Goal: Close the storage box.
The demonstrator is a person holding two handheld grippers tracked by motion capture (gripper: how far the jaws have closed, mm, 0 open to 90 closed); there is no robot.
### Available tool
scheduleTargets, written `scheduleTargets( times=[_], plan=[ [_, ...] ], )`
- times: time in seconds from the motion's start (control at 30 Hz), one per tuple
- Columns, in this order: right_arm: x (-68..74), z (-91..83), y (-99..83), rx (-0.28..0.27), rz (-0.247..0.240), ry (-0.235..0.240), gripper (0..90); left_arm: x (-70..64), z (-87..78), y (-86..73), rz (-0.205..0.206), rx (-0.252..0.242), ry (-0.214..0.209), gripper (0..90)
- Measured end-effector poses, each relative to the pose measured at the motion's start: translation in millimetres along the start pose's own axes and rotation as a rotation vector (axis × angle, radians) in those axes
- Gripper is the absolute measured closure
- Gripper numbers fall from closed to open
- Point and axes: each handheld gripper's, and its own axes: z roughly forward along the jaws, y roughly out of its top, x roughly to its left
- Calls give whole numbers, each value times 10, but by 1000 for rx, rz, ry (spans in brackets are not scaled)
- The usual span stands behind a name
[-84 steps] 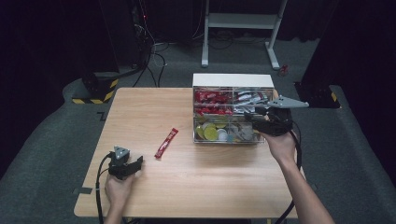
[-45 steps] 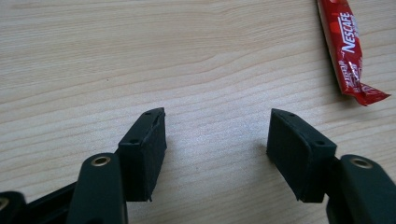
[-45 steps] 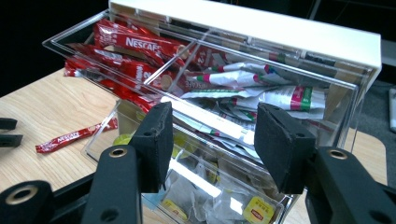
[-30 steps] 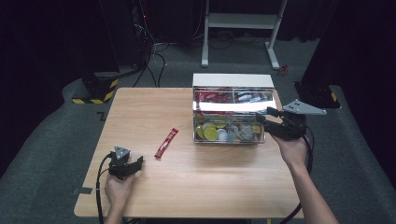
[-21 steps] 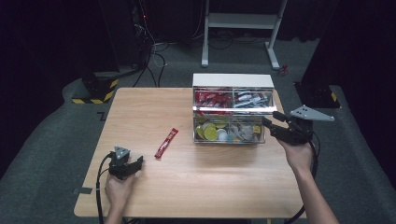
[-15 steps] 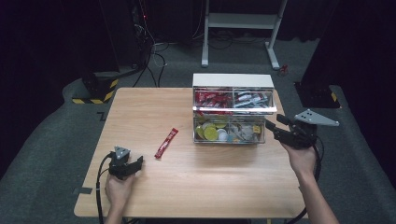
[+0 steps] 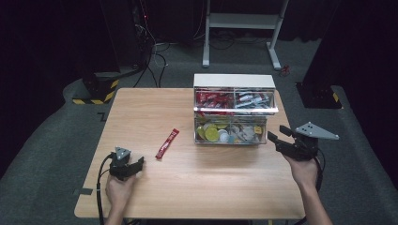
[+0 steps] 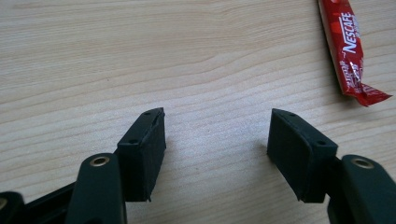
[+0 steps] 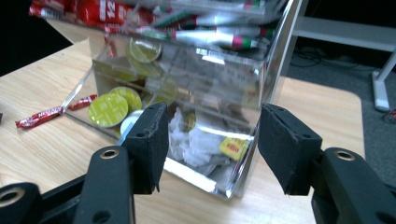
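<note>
A clear two-tier organiser box stands at the table's back right, with red sachets and silver sticks in its upper drawers and yellow-green capsules and tea bags below. My right gripper hovers open just right of its lower drawer; the right gripper view looks at the box's corner with nothing between the jaws. A red Nescafe sachet lies mid-table. My left gripper rests open at the front left, and in the left gripper view the sachet lies beyond its right jaw.
The wooden table has free room on its left and front. Behind it stand a white desk frame, cables on grey carpet, and a yellow-black striped base at the back left.
My right gripper has drawn back from the box's upper right front, down and to the right, and now stands apart from the box. The left gripper has not moved.
</note>
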Motion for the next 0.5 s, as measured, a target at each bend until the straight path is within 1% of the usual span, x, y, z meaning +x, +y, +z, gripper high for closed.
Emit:
scheduleTargets(
  times=[0.03,0.1,0.13,0.17,0.23,0.27,0.33,0.37,0.43,0.5],
  plan=[
    [5,18,-70,7,13,5,431,0,0,0,0,0,0,372],
    [11,45,-139,15,19,10,431,0,0,0,0,0,0,372],
    [11,45,-139,15,19,10,431,0,0,0,0,0,0,371],
    [18,70,-200,26,28,14,430,0,0,0,0,0,0,371],
    [22,84,-228,31,34,16,428,0,0,0,0,0,0,372],
    [39,111,-288,39,43,19,427,0,0,0,0,0,0,372],
    [48,135,-323,44,42,22,425,0,0,0,0,0,0,372],
    [62,185,-392,65,44,27,423,1,0,0,0,0,0,372],
    [63,207,-424,70,46,29,423,1,0,0,0,0,0,371],
    [66,249,-487,75,58,31,423,0,0,0,0,0,0,372]
  ],
)
